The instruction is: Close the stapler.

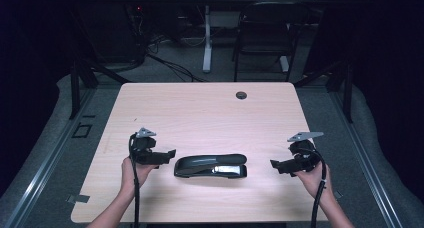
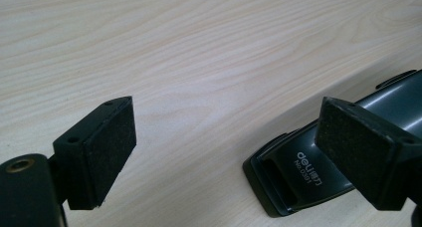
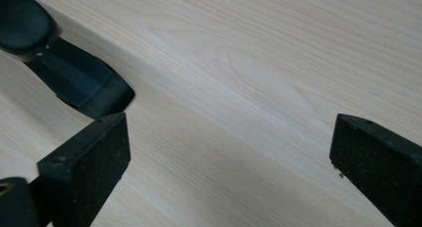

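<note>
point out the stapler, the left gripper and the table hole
stapler (image 1: 210, 166), high view, middle of its top arm
left gripper (image 1: 169, 154), high view, tip of its jaws
table hole (image 1: 241, 95), high view, its dark centre

Right gripper (image 3: 226, 172): jaws wide apart, nothing between. Black stapler (image 3: 69, 72) end upper left, on wood table (image 3: 259, 62).

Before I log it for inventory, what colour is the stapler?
The stapler is black with a dark grey top, clearest in the high view.

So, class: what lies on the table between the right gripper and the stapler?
Nothing: in the high view, bare wooden table separates the right gripper from the stapler. The right gripper view shows the same.
</note>
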